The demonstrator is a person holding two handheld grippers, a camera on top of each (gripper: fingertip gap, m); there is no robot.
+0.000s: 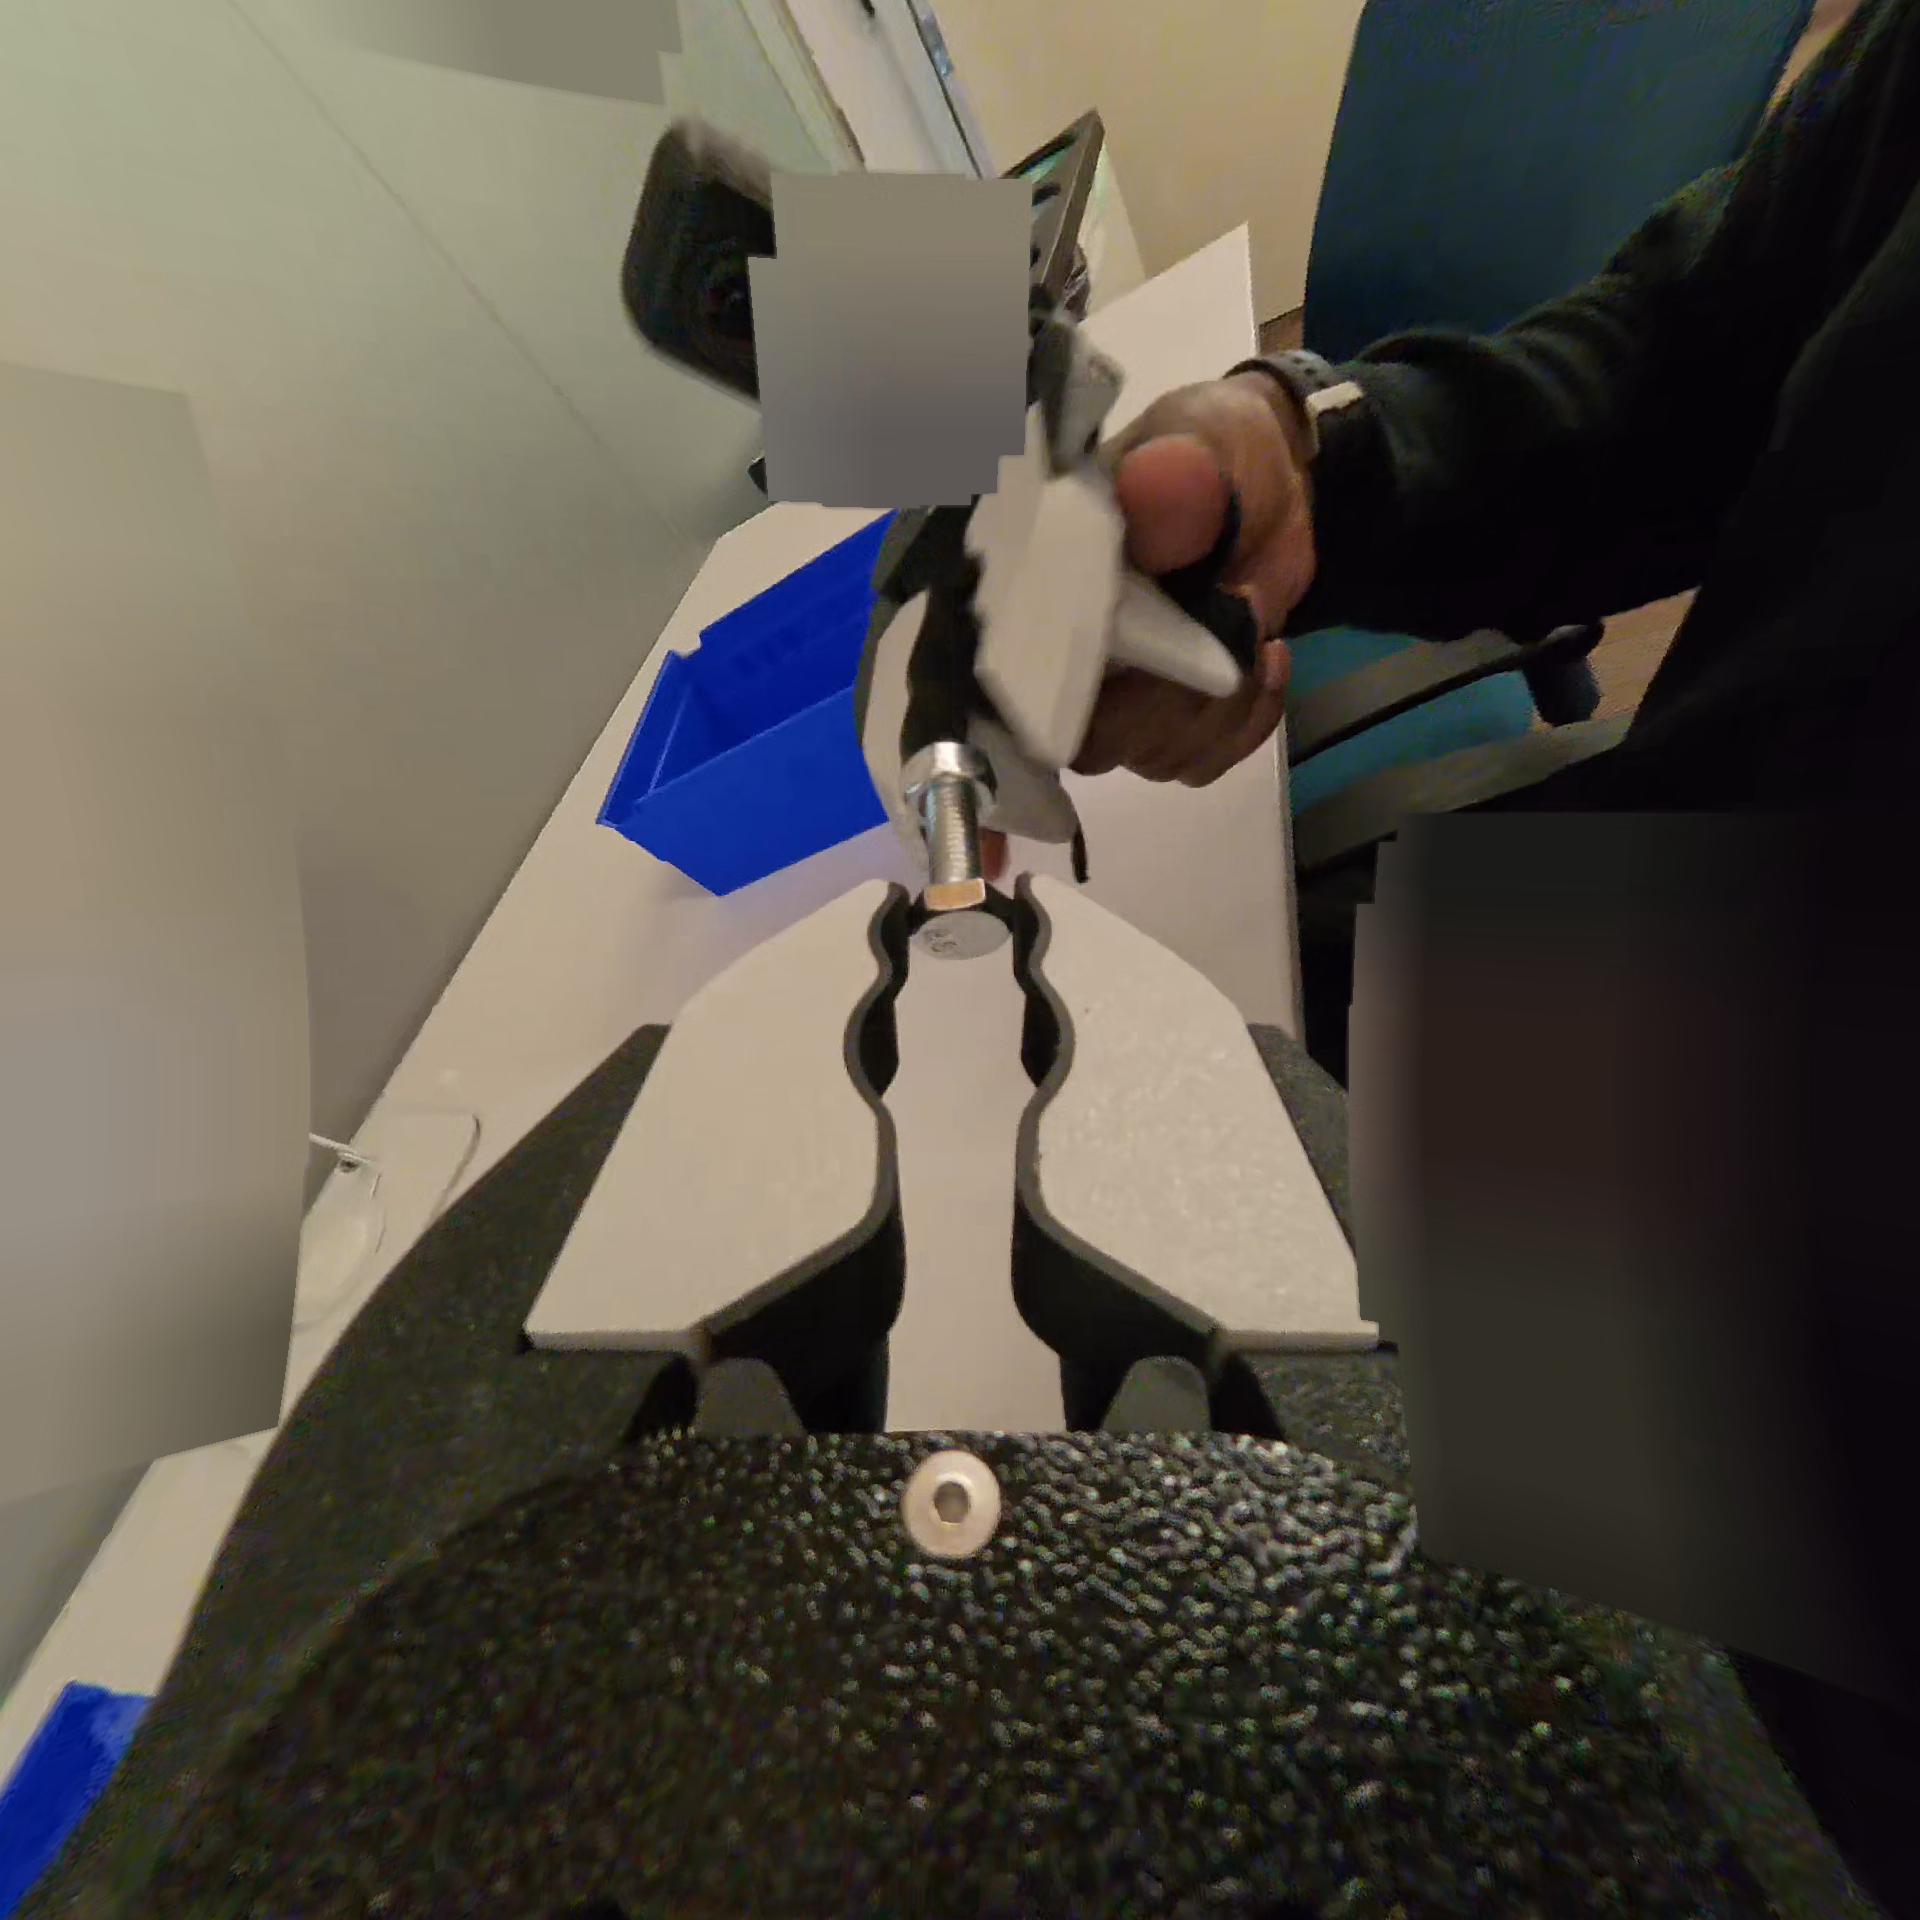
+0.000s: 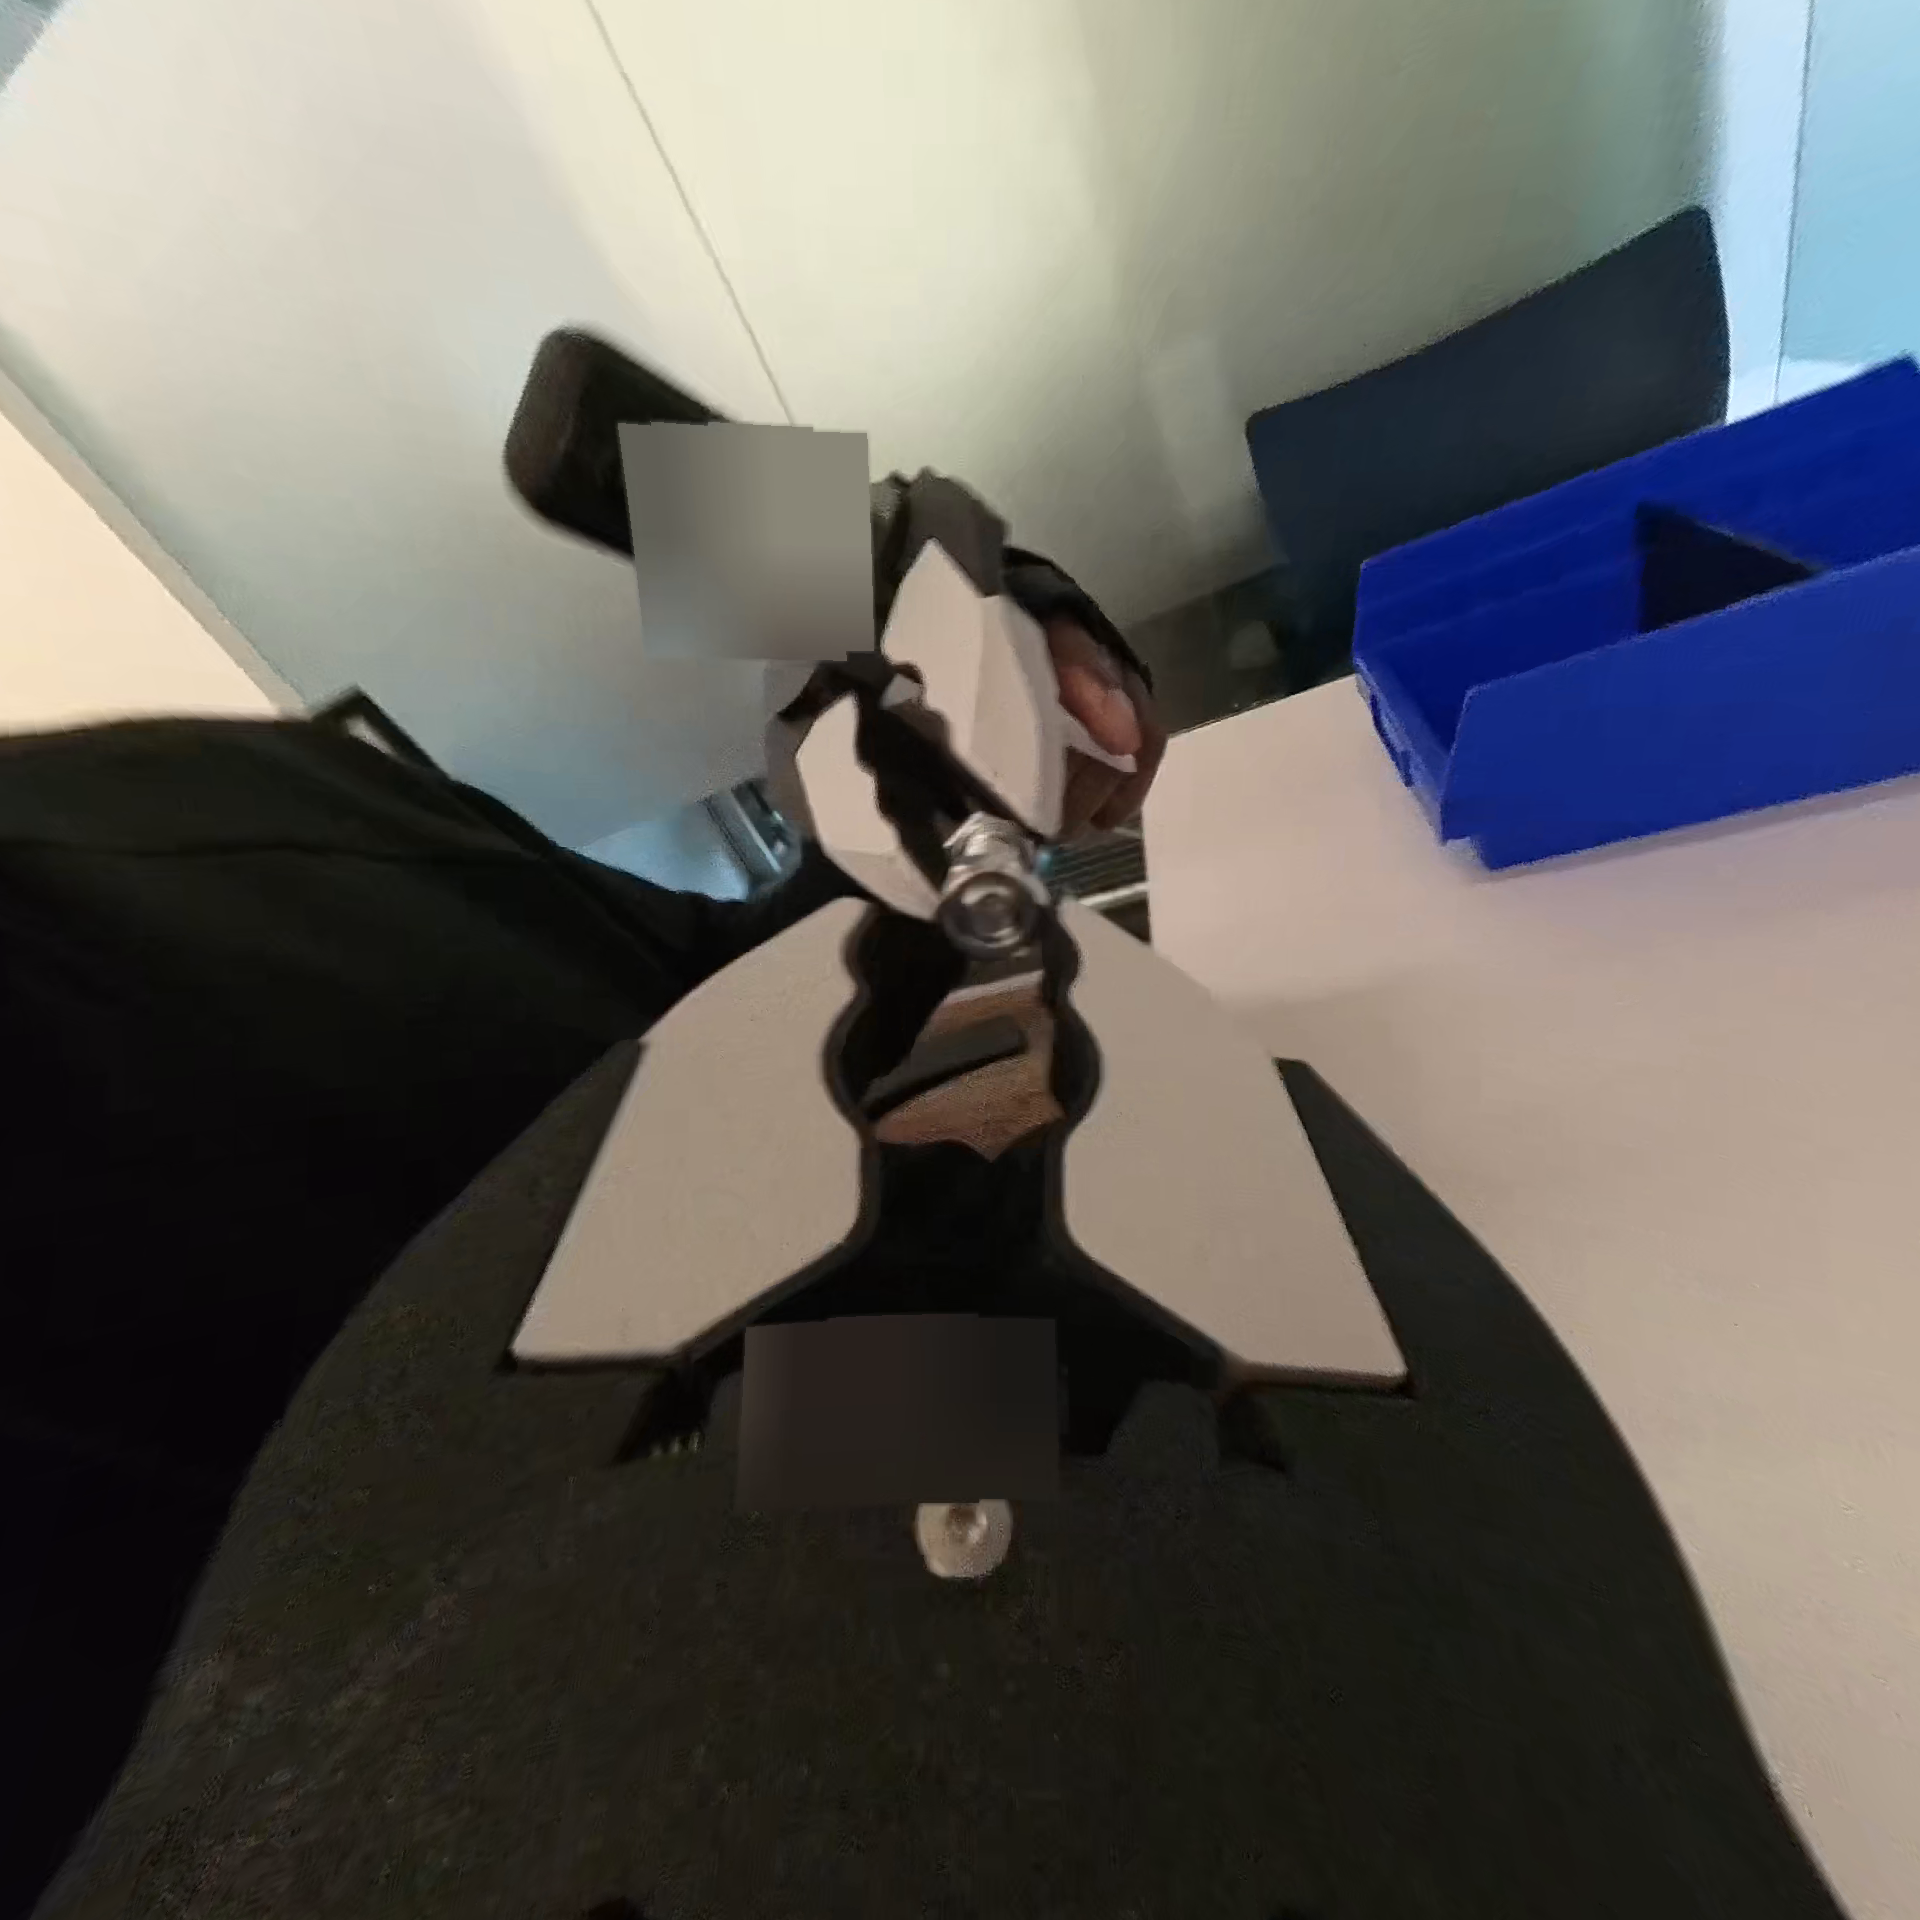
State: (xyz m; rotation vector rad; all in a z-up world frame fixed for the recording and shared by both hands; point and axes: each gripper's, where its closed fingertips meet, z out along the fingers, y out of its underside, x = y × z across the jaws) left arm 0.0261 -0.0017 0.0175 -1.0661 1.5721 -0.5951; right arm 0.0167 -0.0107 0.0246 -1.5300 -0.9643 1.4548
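In the left wrist view my left gripper [image 1: 956, 894] is shut on the hex head of a silver bolt [image 1: 951, 842], held in the air above the white table [image 1: 1174, 831]. The threaded shaft points away from me to a silver nut [image 1: 940, 769] on its far end. My right gripper [image 1: 971, 810], held by a hand [image 1: 1205, 582], comes in from the upper right with the nut between its fingers. In the right wrist view the nut [image 2: 987, 920] lies against the right finger of my right gripper [image 2: 966, 925], with a gap on the left side. Behind it, the left gripper [image 2: 971, 852] holds the bolt.
A blue bin [image 1: 769, 748] stands on the table behind the grippers and also shows at the right of the right wrist view [image 2: 1662, 665]. Another blue bin [image 1: 62, 1787] shows at the lower left. A person's black sleeve [image 1: 1558, 468] and chairs [image 2: 1507, 416] lie beyond the table edge. Only a small space, under 4 cm, lies between the two pairs of fingers.
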